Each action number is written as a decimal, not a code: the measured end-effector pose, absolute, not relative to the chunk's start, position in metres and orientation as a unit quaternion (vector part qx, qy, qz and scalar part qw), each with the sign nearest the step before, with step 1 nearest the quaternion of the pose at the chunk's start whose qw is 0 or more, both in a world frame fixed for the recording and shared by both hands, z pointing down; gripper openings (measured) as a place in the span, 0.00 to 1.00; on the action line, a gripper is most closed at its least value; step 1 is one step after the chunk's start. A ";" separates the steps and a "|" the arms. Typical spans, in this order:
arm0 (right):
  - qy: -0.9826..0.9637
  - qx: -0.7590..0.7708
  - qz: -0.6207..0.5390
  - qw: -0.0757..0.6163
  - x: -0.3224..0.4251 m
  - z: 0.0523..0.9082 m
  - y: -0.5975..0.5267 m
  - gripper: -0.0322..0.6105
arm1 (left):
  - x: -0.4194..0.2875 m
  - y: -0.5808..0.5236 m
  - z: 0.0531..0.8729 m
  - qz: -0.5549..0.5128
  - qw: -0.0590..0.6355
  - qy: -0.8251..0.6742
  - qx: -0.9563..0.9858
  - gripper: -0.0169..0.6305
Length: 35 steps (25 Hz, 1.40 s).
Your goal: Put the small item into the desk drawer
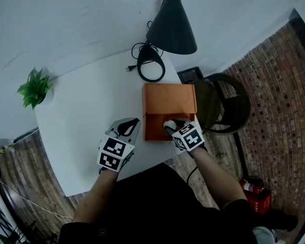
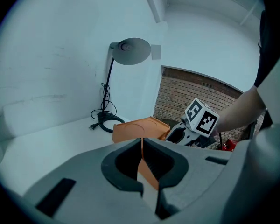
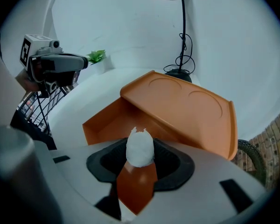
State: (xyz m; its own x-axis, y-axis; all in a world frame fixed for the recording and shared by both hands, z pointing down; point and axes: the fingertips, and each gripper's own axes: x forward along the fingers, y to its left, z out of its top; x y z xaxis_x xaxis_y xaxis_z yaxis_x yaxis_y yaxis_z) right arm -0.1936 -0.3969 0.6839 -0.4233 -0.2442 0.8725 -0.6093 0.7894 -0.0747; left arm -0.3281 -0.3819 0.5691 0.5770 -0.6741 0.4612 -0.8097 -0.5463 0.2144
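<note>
Your right gripper (image 1: 171, 128) pinches the small white item (image 3: 140, 148) just above the open orange drawer (image 3: 105, 120), near the front right corner of the table (image 1: 81, 111). Your left gripper (image 1: 128, 128) hangs by the front edge, beside the drawer, its jaws pressed together on nothing.

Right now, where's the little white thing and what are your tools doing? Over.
Left tool shut, empty. Right tool gripping white item over open orange drawer. Nothing in the way. Over.
</note>
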 end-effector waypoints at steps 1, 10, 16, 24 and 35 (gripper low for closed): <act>-0.819 0.263 0.193 0.472 -0.194 0.685 -0.398 0.31 | -0.330 -0.381 0.569 0.163 0.207 -0.432 0.863 0.06; -0.819 0.285 0.192 0.460 -0.195 0.675 -0.395 0.36 | -0.341 -0.369 0.563 0.152 0.207 -0.437 0.862 0.06; -0.819 0.306 0.190 0.446 -0.190 0.663 -0.384 0.36 | -0.340 -0.356 0.554 0.144 0.198 -0.429 0.869 0.06; -0.821 0.323 0.197 0.428 -0.181 0.644 -0.360 0.28 | -0.333 -0.339 0.533 0.123 0.198 -0.417 0.878 0.06; -0.834 0.361 0.212 0.360 -0.138 0.607 -0.358 0.22 | -0.284 -0.339 0.512 0.139 0.173 -0.388 0.895 0.06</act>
